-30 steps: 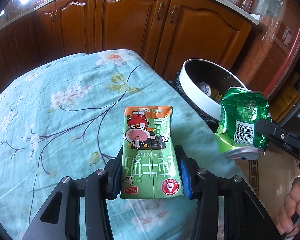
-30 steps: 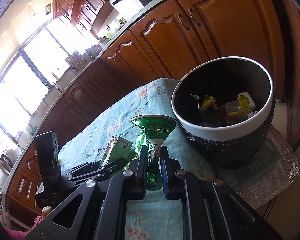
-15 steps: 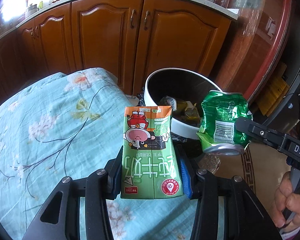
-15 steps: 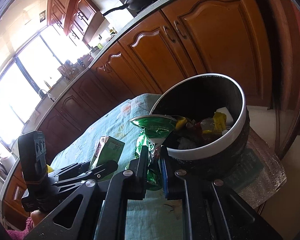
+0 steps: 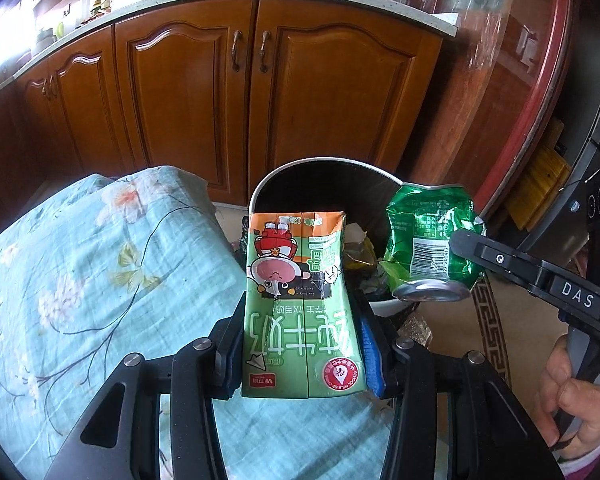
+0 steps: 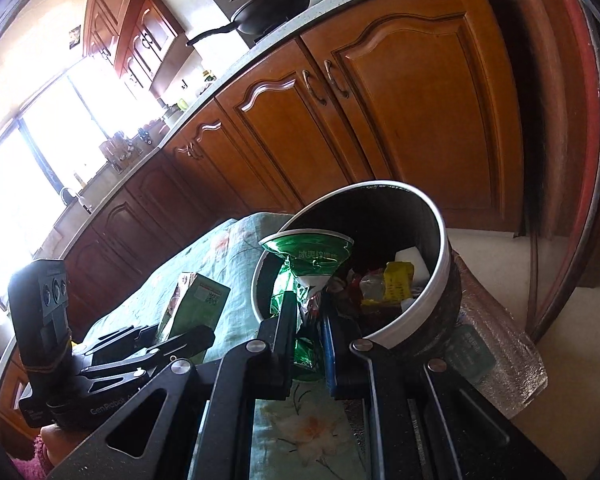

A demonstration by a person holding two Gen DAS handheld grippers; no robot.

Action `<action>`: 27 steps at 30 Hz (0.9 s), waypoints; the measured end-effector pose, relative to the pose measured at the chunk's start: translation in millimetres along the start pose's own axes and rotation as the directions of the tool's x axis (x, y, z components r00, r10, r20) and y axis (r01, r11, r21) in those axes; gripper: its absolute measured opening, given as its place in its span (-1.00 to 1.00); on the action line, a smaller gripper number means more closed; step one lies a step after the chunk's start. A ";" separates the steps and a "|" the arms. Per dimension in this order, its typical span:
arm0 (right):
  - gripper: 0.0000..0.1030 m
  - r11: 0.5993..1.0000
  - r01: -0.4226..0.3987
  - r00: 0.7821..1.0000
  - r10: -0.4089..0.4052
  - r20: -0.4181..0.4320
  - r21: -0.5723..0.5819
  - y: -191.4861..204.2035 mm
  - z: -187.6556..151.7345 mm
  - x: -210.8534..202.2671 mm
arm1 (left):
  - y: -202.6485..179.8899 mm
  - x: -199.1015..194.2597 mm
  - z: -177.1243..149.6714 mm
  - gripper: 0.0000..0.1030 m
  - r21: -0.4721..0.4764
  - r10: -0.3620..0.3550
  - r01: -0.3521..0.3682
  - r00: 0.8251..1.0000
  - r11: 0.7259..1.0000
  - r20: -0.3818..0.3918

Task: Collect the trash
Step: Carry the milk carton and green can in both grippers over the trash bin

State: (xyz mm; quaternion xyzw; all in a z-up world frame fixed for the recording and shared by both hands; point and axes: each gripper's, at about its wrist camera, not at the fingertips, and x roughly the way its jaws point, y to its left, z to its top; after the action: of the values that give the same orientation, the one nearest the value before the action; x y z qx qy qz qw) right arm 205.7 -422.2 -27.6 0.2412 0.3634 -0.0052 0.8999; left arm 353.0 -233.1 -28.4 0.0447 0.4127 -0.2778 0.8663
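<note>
Green waxy cardboard, a flattened milk carton (image 5: pixel 302 312), clamped between the blue-padded fingers of the left gripper (image 5: pixel 302 344), held over the floral cloth (image 5: pixel 80 280) just before the round white-rimmed bin (image 5: pixel 320 168).

Crinkled green metal, a crushed can (image 6: pixel 304 280), pinched tight in the nearly closed right gripper (image 6: pixel 308 320) at the bin's rim, above wrappers (image 6: pixel 396 284) inside.

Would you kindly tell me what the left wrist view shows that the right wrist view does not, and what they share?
Only the left wrist view shows the cartoon front of the green milk carton, the barcode on the crushed green drink can, and a hand gripping the right tool. Only the right wrist view shows the black frying pan on the counter and the bright window. Both share the carton, the can, the white-rimmed trash bin and the floral turquoise tablecloth.
</note>
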 end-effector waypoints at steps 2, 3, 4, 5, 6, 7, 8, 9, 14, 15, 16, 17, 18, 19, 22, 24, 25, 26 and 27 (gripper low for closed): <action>-0.78 1.000 0.010 1.000 -0.010 0.005 -0.002 -2.2 3.2 0.8 | -1.9 3.8 4.1 -0.12 0.007 0.000 0.000 1.000 1.000 0.001; -0.78 1.000 0.015 1.000 -0.015 0.007 -0.003 -3.4 4.7 1.0 | -3.4 5.9 6.5 -0.12 0.013 0.001 -0.001 1.000 1.000 0.001; -0.78 1.000 0.019 1.000 -0.019 0.010 -0.004 -4.6 6.6 1.4 | -3.1 8.4 9.1 -0.12 0.016 0.002 -0.002 1.000 1.000 0.001; -0.78 1.000 0.024 1.000 -0.024 0.012 -0.007 -5.4 8.9 1.8 | -3.4 9.8 11.4 -0.12 0.018 0.002 -0.002 1.000 1.000 0.000; -0.78 1.000 0.029 0.999 -0.029 0.013 -0.009 -6.7 11.1 2.2 | -3.9 12.0 14.0 -0.12 0.020 0.001 -0.001 1.000 1.000 -0.001; -0.78 0.999 0.034 0.999 -0.034 0.015 -0.012 -7.6 13.1 2.7 | -3.5 13.2 15.7 -0.12 0.021 0.000 0.000 1.000 1.000 -0.001; -0.78 0.999 0.039 0.999 -0.038 0.016 -0.015 -9.1 15.7 3.3 | -4.8 13.8 16.9 -0.12 0.023 0.001 -0.001 1.000 1.000 -0.002; -0.78 0.999 0.044 0.999 -0.044 0.017 -0.018 -9.6 17.4 4.0 | -4.8 15.5 18.7 -0.12 0.025 0.001 -0.001 1.000 1.000 -0.003; -0.78 0.997 0.067 0.998 -0.067 0.019 -0.035 -12.9 22.2 6.8 | -8.2 18.9 22.2 -0.12 0.033 0.008 -0.008 1.000 0.999 -0.006; -0.78 0.997 0.071 0.997 -0.070 0.018 -0.037 -13.8 23.2 7.7 | -8.4 20.3 22.8 -0.12 0.035 0.010 -0.010 1.000 0.999 -0.007; -0.78 0.997 0.074 0.997 -0.074 0.016 -0.038 -14.8 24.4 9.2 | -9.1 21.1 22.1 -0.12 0.036 0.011 -0.011 1.000 0.999 -0.009; -0.78 0.996 0.077 0.997 -0.077 0.014 -0.040 -15.4 24.7 10.3 | -10.4 21.7 22.2 -0.12 0.037 0.012 -0.012 1.000 0.999 -0.010; -0.78 0.996 0.080 0.997 -0.080 0.011 -0.042 -15.8 25.0 11.6 | -11.4 23.4 22.5 -0.12 0.040 0.015 -0.014 1.000 0.999 -0.012; -0.78 0.996 0.082 0.997 -0.082 0.008 -0.045 -16.0 25.8 13.1 | -12.4 24.6 22.7 -0.12 0.041 0.017 -0.017 1.000 0.999 -0.014; -0.78 0.994 0.092 0.996 -0.092 0.004 -0.056 -16.5 27.7 16.2 | -19.1 25.2 21.6 -0.12 0.043 0.021 -0.021 1.000 0.999 -0.017; -0.78 0.994 0.096 0.995 -0.096 0.002 -0.058 -17.6 27.6 16.9 | -21.0 26.4 21.8 -0.12 0.044 0.024 -0.023 1.000 0.999 -0.020; -0.78 0.994 0.098 0.995 -0.098 0.001 -0.057 -17.6 28.3 17.6 | -21.8 26.7 22.0 -0.12 0.045 0.025 -0.024 0.999 0.999 -0.021; -0.78 0.993 0.100 0.995 -0.100 0.000 -0.057 -18.4 28.4 18.1 | -22.8 27.2 22.0 -0.12 0.045 0.026 -0.025 0.999 0.999 -0.023; -0.78 0.993 0.101 0.995 -0.101 -0.002 -0.056 -19.3 28.7 18.8 | -23.3 27.5 22.2 -0.12 0.045 0.027 -0.026 0.999 0.999 -0.025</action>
State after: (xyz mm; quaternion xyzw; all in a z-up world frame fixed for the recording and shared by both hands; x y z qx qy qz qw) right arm 234.7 -448.8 -30.5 0.1972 0.3774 -0.0401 0.9039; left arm 370.1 -271.7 -30.7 0.0731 0.4168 -0.2748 0.8634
